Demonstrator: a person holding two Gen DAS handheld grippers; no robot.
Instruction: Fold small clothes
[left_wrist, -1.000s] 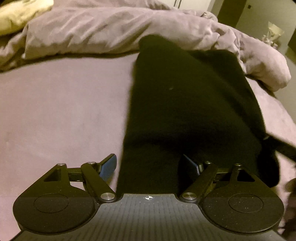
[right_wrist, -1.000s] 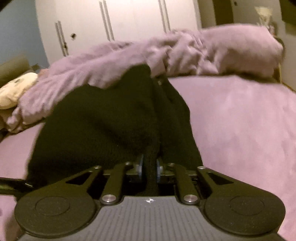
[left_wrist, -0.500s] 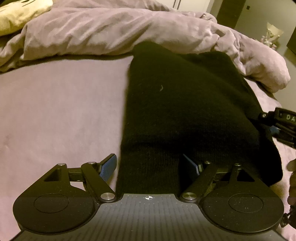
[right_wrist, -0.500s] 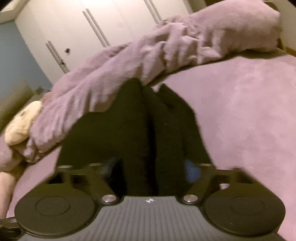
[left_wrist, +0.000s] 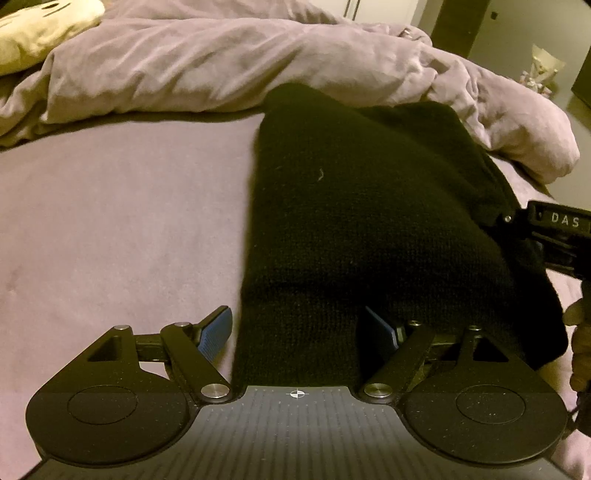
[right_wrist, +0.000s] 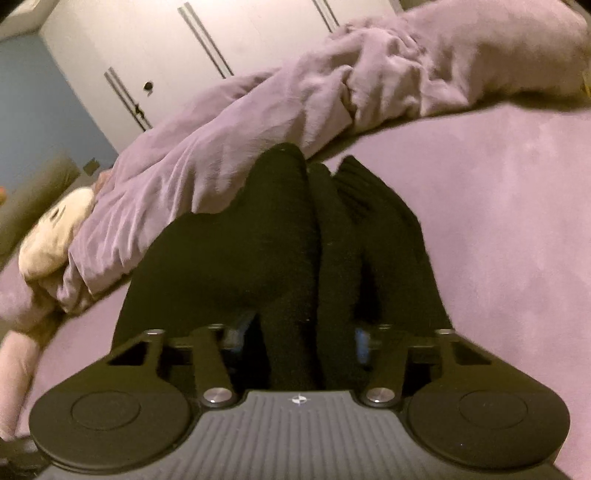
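A black knit garment (left_wrist: 351, 221) lies lengthwise on the lilac bed sheet (left_wrist: 110, 221). Its near edge runs between the fingers of my left gripper (left_wrist: 299, 325), which stands open. The left blue pad (left_wrist: 218, 328) is clear of the cloth. At the right edge of this view the right gripper's black frame (left_wrist: 557, 221) meets the garment's raised right side, with a person's hand (left_wrist: 580, 332) below it. In the right wrist view my right gripper (right_wrist: 301, 336) is shut on a thick upright fold of the garment (right_wrist: 258, 251) that fills the gap between its pads.
A crumpled lilac duvet (left_wrist: 258, 62) is heaped along the far side of the bed, touching the garment's far end. A cream plush toy (left_wrist: 37, 29) lies at the far left. White wardrobe doors (right_wrist: 221, 44) stand behind. Bare sheet (right_wrist: 498, 221) spreads right of the garment.
The right gripper has come in from the right and rolled, drawing the garment's right side inward. Its jaws now hold a thicker fold than before. The left gripper has kept still.
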